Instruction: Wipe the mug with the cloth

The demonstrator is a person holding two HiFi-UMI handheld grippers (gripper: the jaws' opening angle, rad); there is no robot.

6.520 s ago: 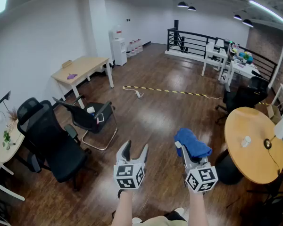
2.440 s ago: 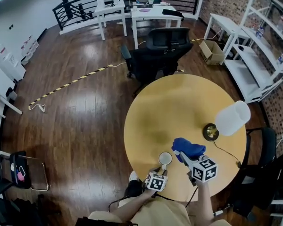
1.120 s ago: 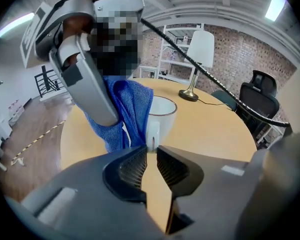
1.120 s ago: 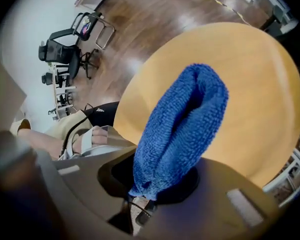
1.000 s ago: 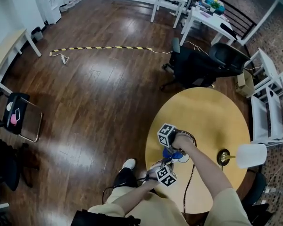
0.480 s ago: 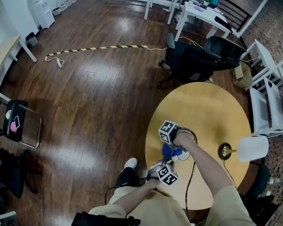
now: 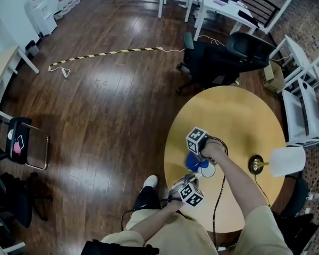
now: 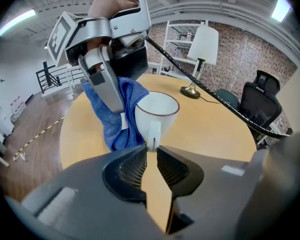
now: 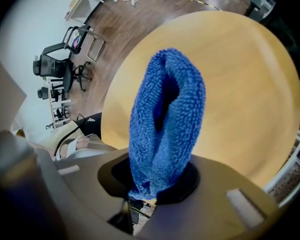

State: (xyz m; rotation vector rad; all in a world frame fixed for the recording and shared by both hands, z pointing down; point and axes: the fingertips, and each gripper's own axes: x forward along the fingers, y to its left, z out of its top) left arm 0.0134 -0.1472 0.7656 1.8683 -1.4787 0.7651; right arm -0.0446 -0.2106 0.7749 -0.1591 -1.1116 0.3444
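Since the head view of some two seconds back, your right gripper (image 9: pixel 157 180) has crossed from the mug's right side to its left. The cloth (image 9: pixel 166 124), then apart from the mug (image 8: pixel 157 113), now lies against it. Your right forearm (image 7: pixel 231 179) runs over the table (image 7: pixel 244 121) from 5 o'clock towards the mug.

Right gripper: the jaws pinch one end of the blue cloth, and the rest extends from them as a folded roll. In the left gripper view the cloth hangs at the mug's 9 o'clock, touching its outer wall.

Left gripper (image 8: pixel 151 150): the jaws are almost together, pinching the mug's handle (image 8: pixel 153 133), which faces you. The mug is white with a dark rim and stands upright. Whether its base rests on the table cannot be told, as the jaws hide it.

In the head view the mug sits between the table's centre and its 7 o'clock edge, with the cloth at its 10 o'clock. A lamp (image 7: pixel 286 161) with a white shade stands near the table's 3 o'clock edge, well apart from the mug. A black cable (image 8: pixel 210 88) runs from your right gripper past the mug at its 1 o'clock. Black chairs (image 7: pixel 218 62) stand on the floor at the table's 12 o'clock.
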